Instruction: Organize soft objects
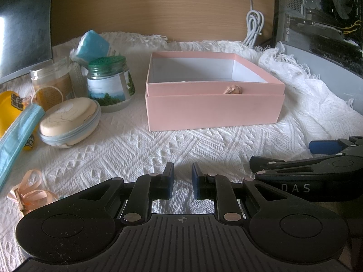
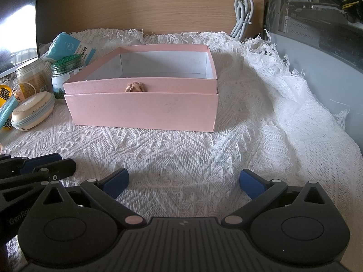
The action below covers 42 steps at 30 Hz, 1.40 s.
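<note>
Your left tongs (image 1: 182,182) are nearly closed w/ only a narrow gap, holding nothing. Your right tongs (image 2: 184,184) are wide open, also empty. Pink box (image 2: 145,108) sits ahead on the cloth (image 2: 181,149); pouch (image 1: 69,122), mask (image 1: 15,133) and ribbon (image 1: 27,190) lie left of it.

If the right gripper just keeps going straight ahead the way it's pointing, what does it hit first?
Most likely the front wall of the pink box. The right gripper is open and empty, with only bare white cloth between it and the box, though depth is hard to judge.
</note>
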Tool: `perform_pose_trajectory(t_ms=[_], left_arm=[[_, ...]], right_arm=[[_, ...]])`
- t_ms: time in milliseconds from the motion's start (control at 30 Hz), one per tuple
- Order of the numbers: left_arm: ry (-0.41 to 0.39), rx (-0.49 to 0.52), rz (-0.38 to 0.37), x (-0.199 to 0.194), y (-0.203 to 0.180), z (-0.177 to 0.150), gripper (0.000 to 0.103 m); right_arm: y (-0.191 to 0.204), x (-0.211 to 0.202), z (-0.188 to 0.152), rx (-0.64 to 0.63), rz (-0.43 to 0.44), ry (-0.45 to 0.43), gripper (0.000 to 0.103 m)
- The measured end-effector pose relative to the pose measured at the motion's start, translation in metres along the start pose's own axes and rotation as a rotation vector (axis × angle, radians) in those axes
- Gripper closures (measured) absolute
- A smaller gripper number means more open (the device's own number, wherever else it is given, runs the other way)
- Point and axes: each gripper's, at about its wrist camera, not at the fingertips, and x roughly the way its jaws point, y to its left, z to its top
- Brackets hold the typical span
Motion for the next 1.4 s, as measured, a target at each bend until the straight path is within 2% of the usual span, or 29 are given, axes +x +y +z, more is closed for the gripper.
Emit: perform_pose_trajectory(t_ms=[1400], left_arm=[[-0.001,0.012,0.008,-0.0023,0.0006,-0.0012,0.084]], right_arm=[[-0.0006,0.0002,0.0001,-0.001,0.001,0.0,0.0]])
